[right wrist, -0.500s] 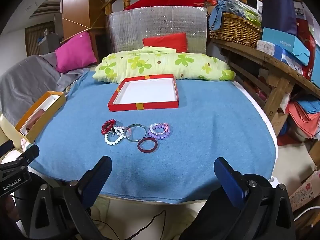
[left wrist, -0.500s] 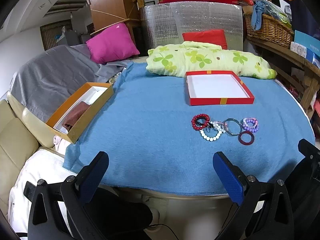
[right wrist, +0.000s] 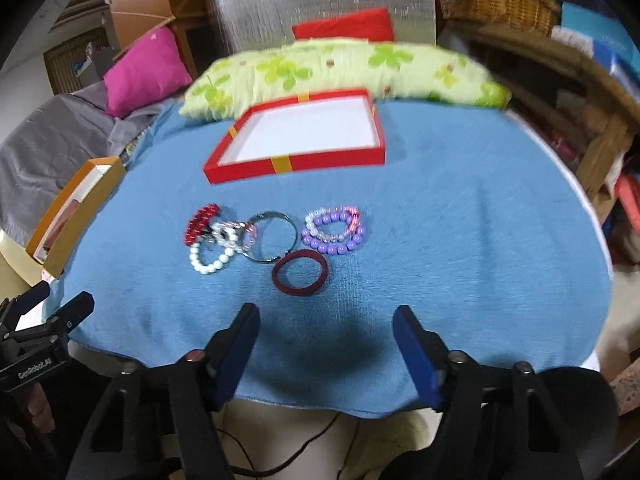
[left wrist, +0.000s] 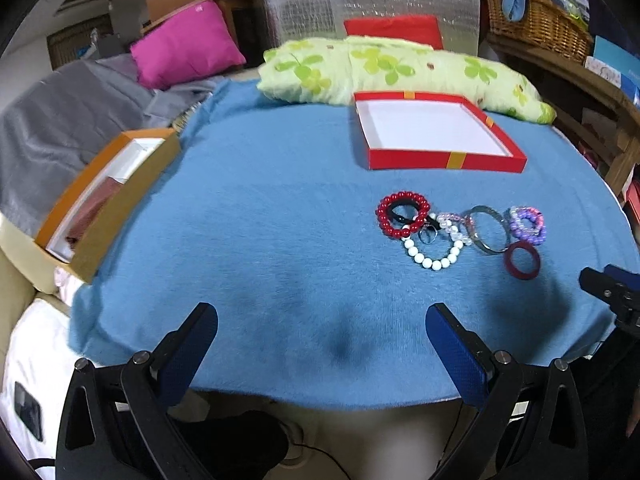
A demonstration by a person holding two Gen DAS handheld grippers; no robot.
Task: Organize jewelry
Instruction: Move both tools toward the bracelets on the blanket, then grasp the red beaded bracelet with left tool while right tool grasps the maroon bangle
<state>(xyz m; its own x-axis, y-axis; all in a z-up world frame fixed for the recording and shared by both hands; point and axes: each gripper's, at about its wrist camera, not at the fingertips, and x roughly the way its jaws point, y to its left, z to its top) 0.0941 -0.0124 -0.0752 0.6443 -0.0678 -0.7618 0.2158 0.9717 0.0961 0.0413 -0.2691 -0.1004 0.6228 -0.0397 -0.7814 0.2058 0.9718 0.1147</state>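
Observation:
Several bracelets lie clustered on the blue cloth: a red bead one (left wrist: 402, 216), a white bead one (left wrist: 434, 254), a metal bangle (left wrist: 486, 232), purple bead ones (left wrist: 528, 224) and a dark red bangle (left wrist: 522, 260). Behind them stands a shallow red box (left wrist: 440, 160) with a bare white floor. My left gripper (left wrist: 320, 316) is wide open over the near cloth, left of the cluster. My right gripper (right wrist: 326, 314) is open with nothing between its fingers. It hangs just short of the dark red bangle (right wrist: 300, 274) and the purple beads (right wrist: 334, 232).
An orange box (left wrist: 108, 196) with dark red cloth inside sits at the table's left edge. A floral cushion (left wrist: 400, 68) lies behind the red box (right wrist: 296, 164). A wooden shelf with a wicker basket (left wrist: 536, 20) stands to the right. The table's near edge is under both grippers.
Both grippers have moved forward and down toward the table, so the bracelets look larger. The right gripper's fingers stand closer together than before. The jewelry has not moved.

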